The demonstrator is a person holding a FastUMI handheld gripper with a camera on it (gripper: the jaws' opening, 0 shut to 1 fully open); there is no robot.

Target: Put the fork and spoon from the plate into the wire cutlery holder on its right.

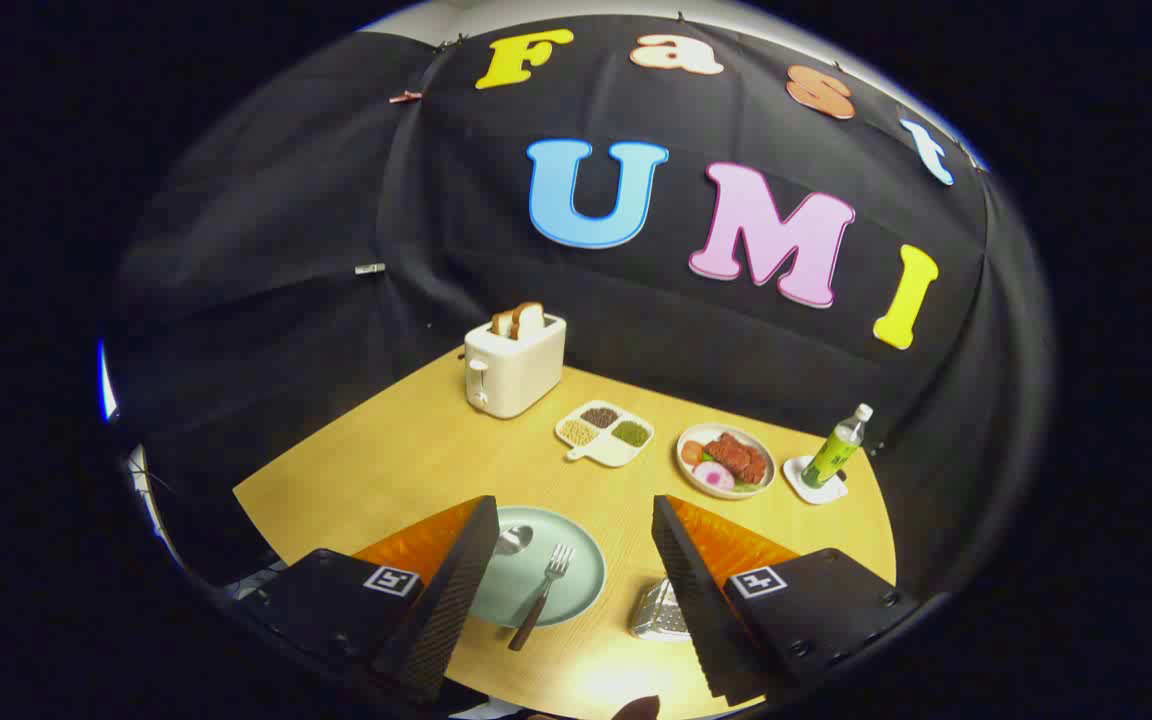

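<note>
A pale green plate [576, 555] lies on the wooden table between my fingers. On it rests a fork [542, 592] with a dark handle, tines pointing away, its handle overhanging the plate's near rim. A spoon [514, 540] lies at the plate's left, its bowl showing beside my left finger and its handle hidden behind that finger. The wire cutlery holder [658, 612] stands right of the plate, partly hidden by my right finger. My gripper [566, 570] is open, held above the plate with nothing between the fingers.
Beyond the plate stand a white toaster [513, 365] with bread slices, a small divided dish [604, 434] of seeds, a plate of food [726, 460] and a green bottle [838, 447] on a coaster. The table's edges fall off left and right.
</note>
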